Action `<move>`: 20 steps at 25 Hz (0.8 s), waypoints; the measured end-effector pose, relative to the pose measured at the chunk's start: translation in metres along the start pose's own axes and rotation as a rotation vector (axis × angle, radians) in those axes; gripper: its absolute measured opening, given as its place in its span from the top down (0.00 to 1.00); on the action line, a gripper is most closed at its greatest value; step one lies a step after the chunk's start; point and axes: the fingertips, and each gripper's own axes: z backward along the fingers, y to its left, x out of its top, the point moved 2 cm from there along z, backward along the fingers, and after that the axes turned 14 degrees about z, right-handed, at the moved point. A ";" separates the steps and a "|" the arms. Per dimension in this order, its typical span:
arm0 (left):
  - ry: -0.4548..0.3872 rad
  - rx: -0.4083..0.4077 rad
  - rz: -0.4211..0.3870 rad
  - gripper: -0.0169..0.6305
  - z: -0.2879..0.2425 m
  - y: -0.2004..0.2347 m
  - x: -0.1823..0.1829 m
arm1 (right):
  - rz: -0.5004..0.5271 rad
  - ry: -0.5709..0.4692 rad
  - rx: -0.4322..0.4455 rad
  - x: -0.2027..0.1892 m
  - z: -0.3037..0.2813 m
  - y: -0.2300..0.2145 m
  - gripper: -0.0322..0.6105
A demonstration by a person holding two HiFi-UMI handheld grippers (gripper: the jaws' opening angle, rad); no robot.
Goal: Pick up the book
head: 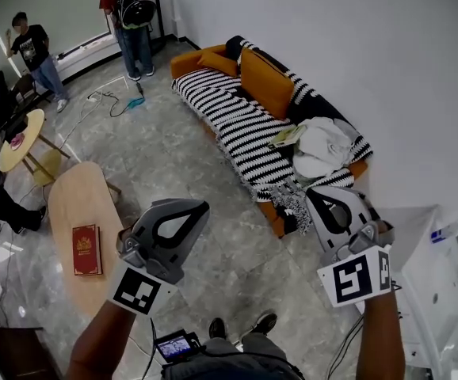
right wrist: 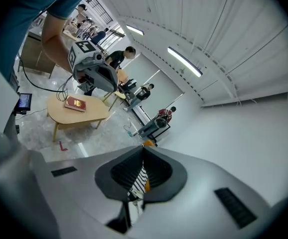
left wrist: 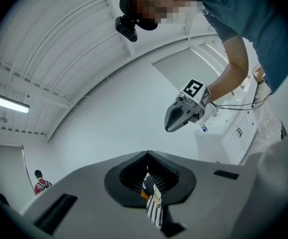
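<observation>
Book [head: 86, 249] first: red, with a gilt emblem on the cover, it lies flat on the oval wooden table [head: 76, 188] at the left of the head view, toward that table's nearer end and apart from both my tools. Beyond the table stands a small round yellow table [head: 13, 147], with people farther back in the room.

My left gripper [head: 204, 206] hangs just right of the oval table, over the grey marbled floor [head: 173, 157]. Its jaws are pressed together at the tips with nothing pinched. Its own view shows only a sliver of striped cloth far off through the hollow behind the tips.

Past it, against the white wall, sits the orange sofa [head: 265, 81] under a black-and-white striped throw [head: 233, 121], with a heap of white cloth [head: 324, 150] at its nearer end.

My right gripper [head: 311, 193] hangs in front of that end of the sofa. Its jaws are likewise closed tip to tip and hold nothing. In the right gripper view the book shows on the table well beyond my left gripper.

A white cabinet [head: 431, 283] stands at the far right.
</observation>
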 end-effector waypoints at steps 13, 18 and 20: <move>0.038 0.057 -0.039 0.97 -0.101 -0.022 0.015 | 0.014 -0.066 0.032 -0.091 -0.009 -0.031 0.93; 0.054 0.075 -0.052 0.97 -0.139 -0.038 0.020 | 0.018 -0.093 0.045 -0.129 -0.007 -0.039 0.93; 0.060 0.081 -0.051 0.97 -0.151 -0.045 0.021 | 0.017 -0.101 0.047 -0.142 -0.005 -0.040 0.93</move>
